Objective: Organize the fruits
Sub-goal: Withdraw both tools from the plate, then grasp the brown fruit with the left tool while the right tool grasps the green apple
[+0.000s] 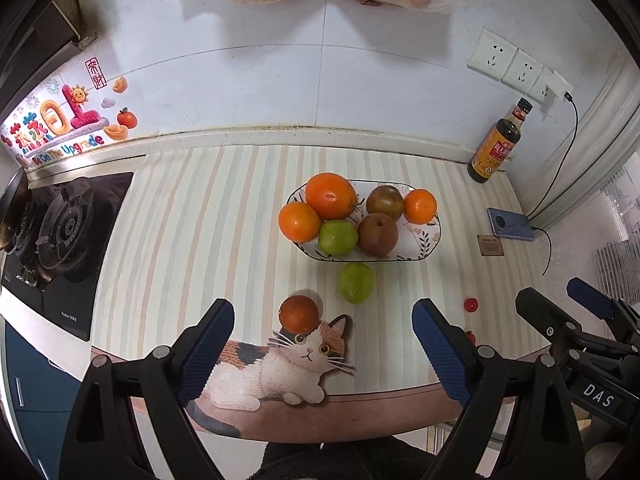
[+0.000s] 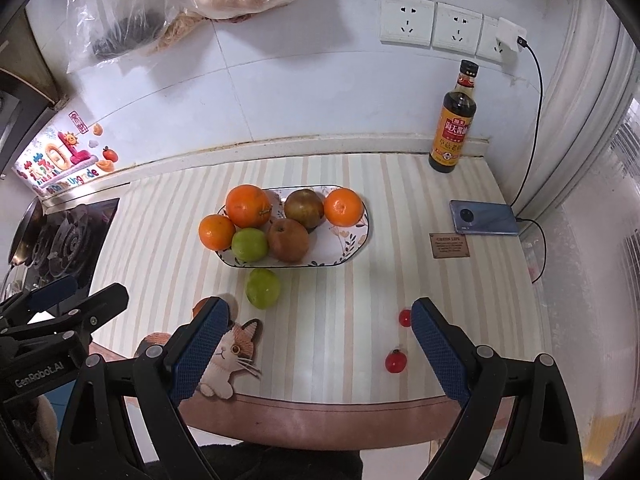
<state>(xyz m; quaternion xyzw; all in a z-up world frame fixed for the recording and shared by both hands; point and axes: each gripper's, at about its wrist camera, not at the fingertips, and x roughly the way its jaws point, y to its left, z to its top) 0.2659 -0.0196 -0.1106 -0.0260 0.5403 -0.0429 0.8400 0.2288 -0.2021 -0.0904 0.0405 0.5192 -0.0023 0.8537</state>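
The dark orange fruit (image 1: 299, 313) lies loose on the striped tabletop (image 1: 192, 240), straight ahead of the left claw (image 1: 323, 354) and centred between its 2 spread, empty fingers, just near of the green fruit (image 1: 356, 282) and the oval plate (image 1: 430, 240) holding 6 fruits. The right claw (image 2: 316, 354), also released and empty, sits farther right, nearer the 2 cherry tomatoes (image 2: 395, 360). Being round, the fruit likely needs no particular alignment; the left claw looks better placed.

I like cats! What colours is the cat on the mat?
The cat is white with orange and dark grey patches; the left wrist view shows it best.
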